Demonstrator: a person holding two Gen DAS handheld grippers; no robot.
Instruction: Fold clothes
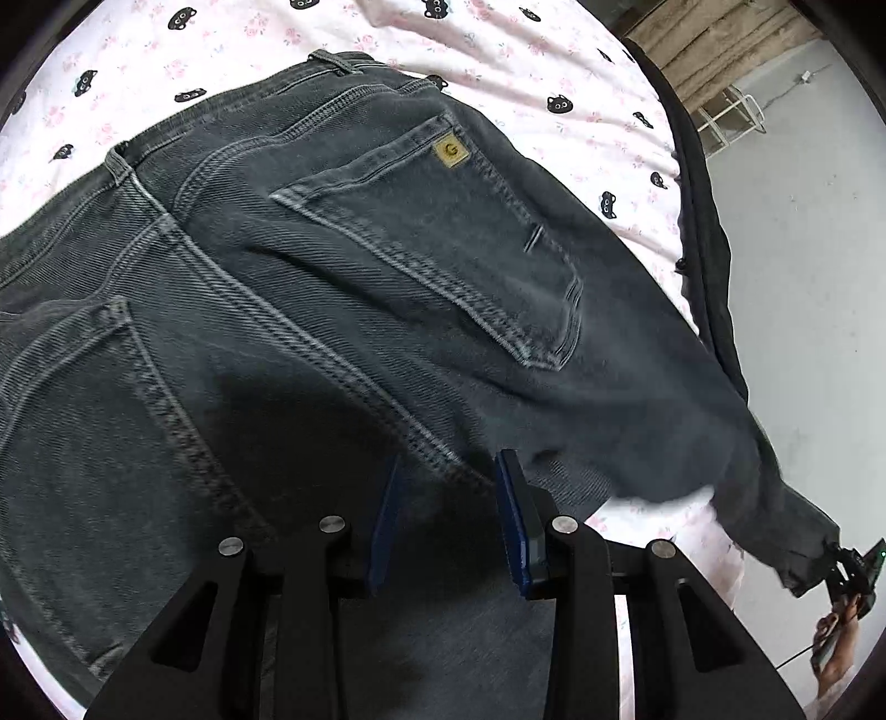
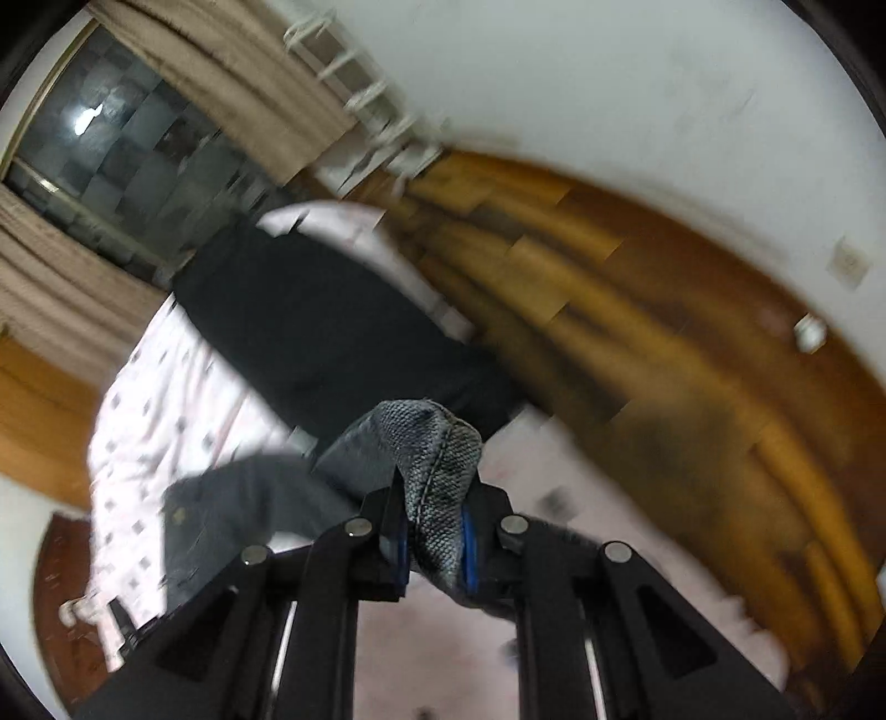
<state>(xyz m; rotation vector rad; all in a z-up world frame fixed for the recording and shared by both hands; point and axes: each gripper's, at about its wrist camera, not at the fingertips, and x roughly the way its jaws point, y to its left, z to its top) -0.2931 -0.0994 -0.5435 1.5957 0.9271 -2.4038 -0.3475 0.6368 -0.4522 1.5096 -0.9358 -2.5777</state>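
Dark grey jeans (image 1: 343,288) lie back side up on a bed, both back pockets showing; one pocket carries a small yellow tag (image 1: 449,150). My left gripper (image 1: 451,459) hovers open just over the seat seam, its blue pads apart with denim showing between them. One trouser leg stretches off to the lower right, where my right gripper (image 1: 847,565) holds its end. In the blurred right wrist view, my right gripper (image 2: 437,487) is shut on a fold of the jeans' leg (image 2: 426,443), lifted above the bed.
The bed sheet (image 1: 498,50) is white with cat faces and pink flowers. A black cloth (image 1: 703,221) hangs along the bed's right edge, also seen as a dark cloth (image 2: 310,321). Beyond are a wooden floor (image 2: 637,310), a white rack (image 1: 731,116), a window (image 2: 111,144) and curtains.
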